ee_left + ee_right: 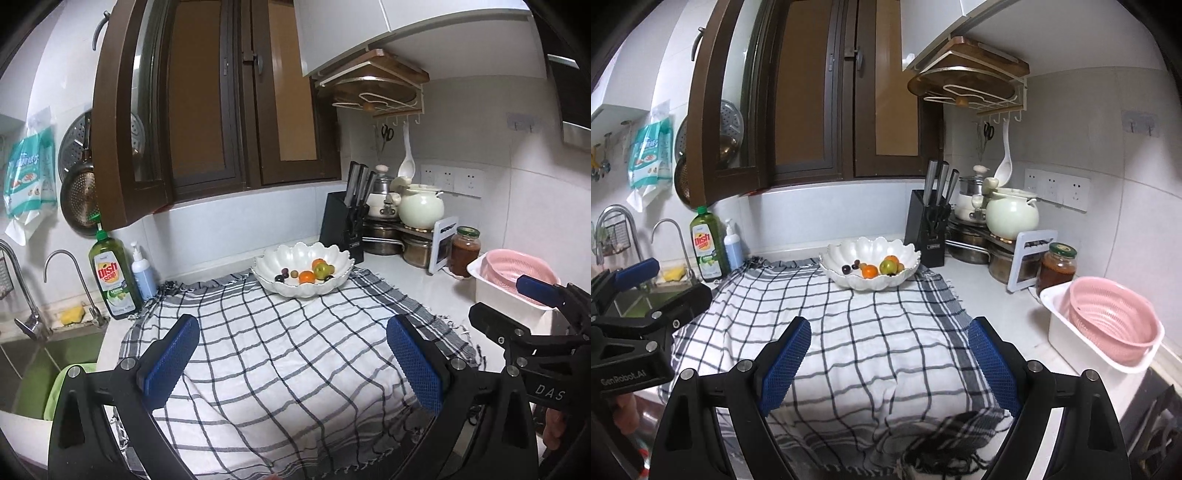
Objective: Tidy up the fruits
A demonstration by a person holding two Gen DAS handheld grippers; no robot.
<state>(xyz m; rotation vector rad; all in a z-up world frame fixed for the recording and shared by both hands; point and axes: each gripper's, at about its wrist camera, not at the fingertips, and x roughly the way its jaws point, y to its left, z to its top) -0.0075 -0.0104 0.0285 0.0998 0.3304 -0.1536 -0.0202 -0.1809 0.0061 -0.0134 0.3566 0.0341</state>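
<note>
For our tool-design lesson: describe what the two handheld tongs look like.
Both the left tongs and right tongs have glossy black plastic frames with silver bolts. Each finger carries a blue, grid-textured pad. White lettering marks the black housings.

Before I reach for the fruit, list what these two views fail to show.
- Small dark fruits in the white bowl: too small to identify in either view.
- Pink colander: left wrist view, partly covered by the right gripper.
- Sink: right wrist view, blocked by the left gripper.
</note>
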